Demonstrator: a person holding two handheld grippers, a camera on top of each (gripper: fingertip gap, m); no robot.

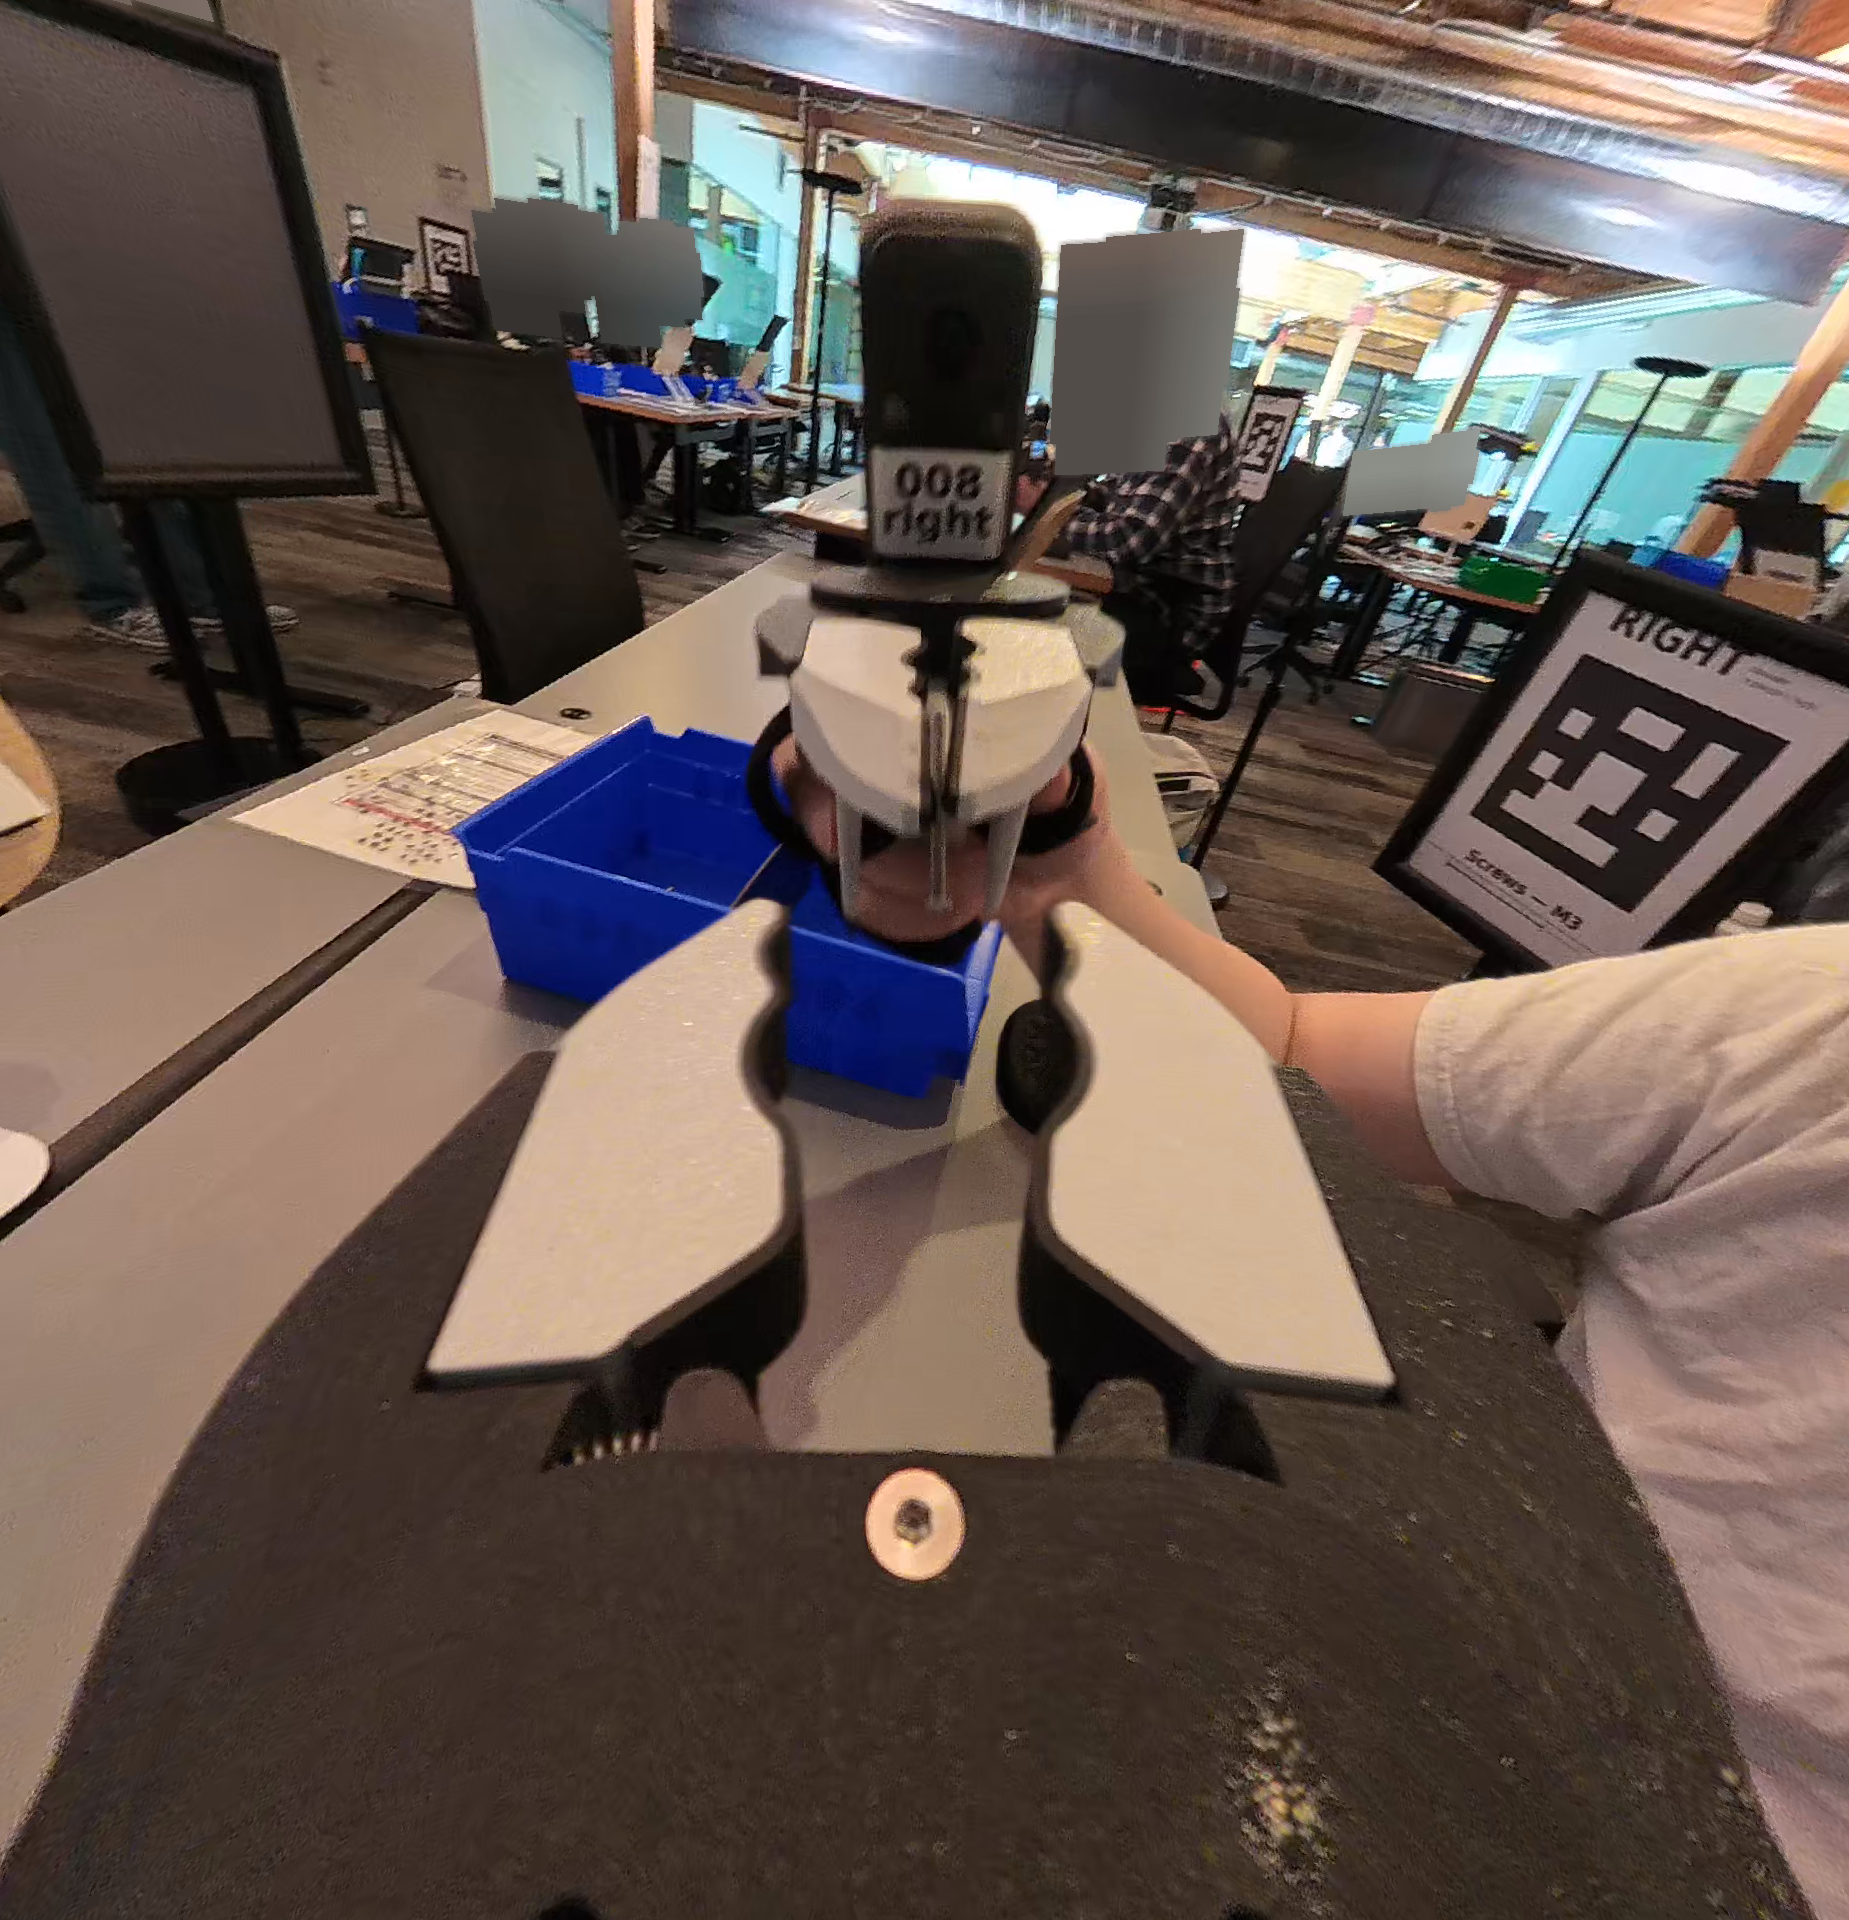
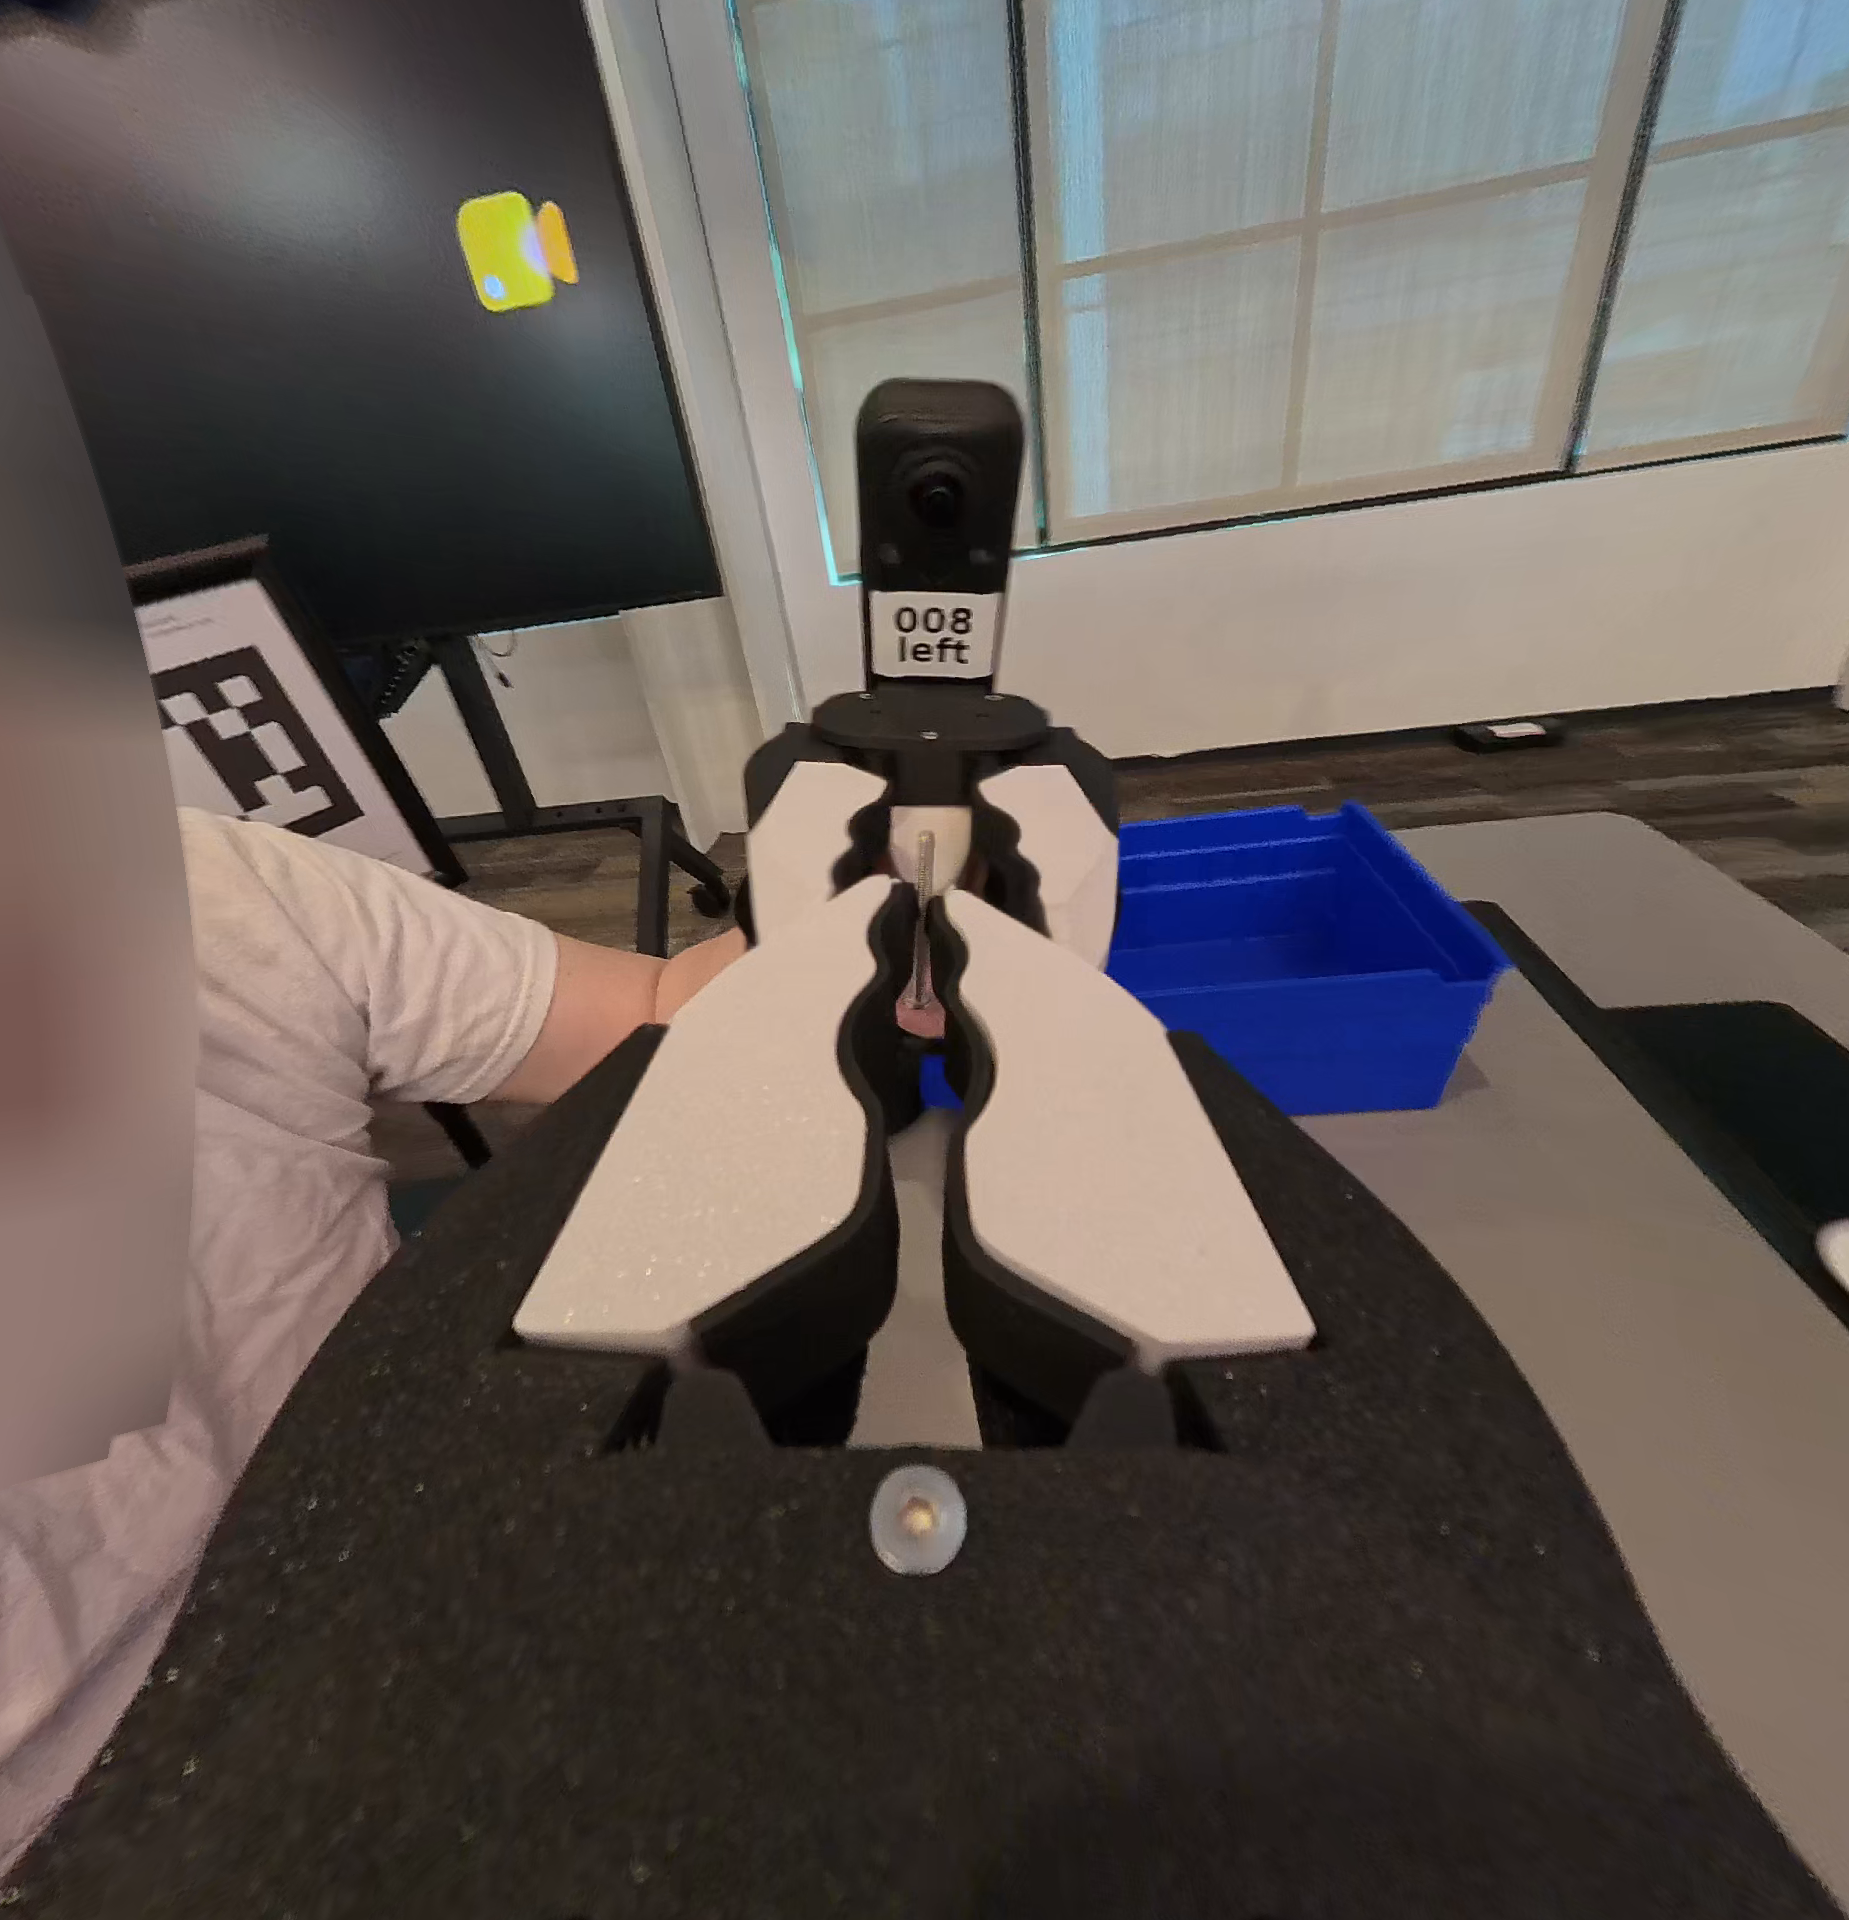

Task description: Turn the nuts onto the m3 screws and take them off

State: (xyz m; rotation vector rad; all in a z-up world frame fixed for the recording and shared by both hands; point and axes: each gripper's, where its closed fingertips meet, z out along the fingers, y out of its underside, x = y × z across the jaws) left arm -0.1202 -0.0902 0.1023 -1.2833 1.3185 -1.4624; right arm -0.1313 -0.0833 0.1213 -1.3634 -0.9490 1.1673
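The two grippers face each other above the grey table [image 1: 276,1091]. My right gripper [image 2: 918,904] is shut on a long thin M3 screw [image 2: 920,940] that sticks out past its fingertips toward the left gripper. In the left wrist view the right gripper [image 1: 935,883] hangs over the blue bin, with the screw [image 1: 938,810] between its fingers. My left gripper [image 1: 915,925] is open and empty, a little short of the screw's tip. It also shows open in the right wrist view [image 2: 925,862]. I cannot make out a nut.
A blue plastic bin [image 1: 629,883] sits on the table under the grippers; it also shows in the right wrist view [image 2: 1294,997]. A paper sheet with small parts [image 1: 432,790] lies behind it. A framed marker sign [image 1: 1626,790] stands at the right. The person's arm [image 1: 1211,1018] reaches in. My two grippers' fingertips are within a few centimetres of each other.
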